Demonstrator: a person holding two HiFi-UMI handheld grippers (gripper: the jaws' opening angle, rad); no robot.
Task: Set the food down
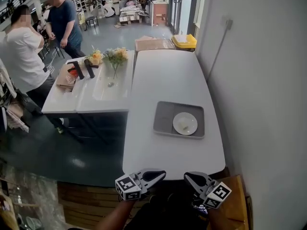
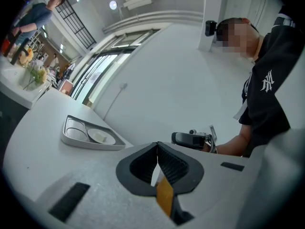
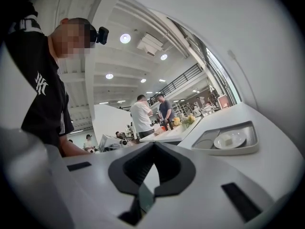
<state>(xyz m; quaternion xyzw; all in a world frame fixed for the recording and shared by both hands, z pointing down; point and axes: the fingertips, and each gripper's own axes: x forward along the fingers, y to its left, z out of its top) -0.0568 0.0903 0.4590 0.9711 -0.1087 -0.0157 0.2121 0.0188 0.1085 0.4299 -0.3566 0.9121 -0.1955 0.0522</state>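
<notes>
Smooth white counter (image 1: 172,75) with a soft sheen; matt grey tray (image 1: 164,110), plastic by the look; glossy white plate (image 1: 191,120), glazed like china. Left gripper (image 2: 157,149) and right gripper (image 3: 151,149): grainy matt white shells, black ribbed pads (image 2: 175,165), rubbery. Polished grey floor (image 1: 103,30), faintly reflective; flat matt white painted wall (image 1: 259,80)

"NY" logo (image 2: 269,82) on black shirt (image 2: 267,116)

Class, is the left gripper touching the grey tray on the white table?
Apart. The head view shows bare table between the left gripper and the tray.
</notes>
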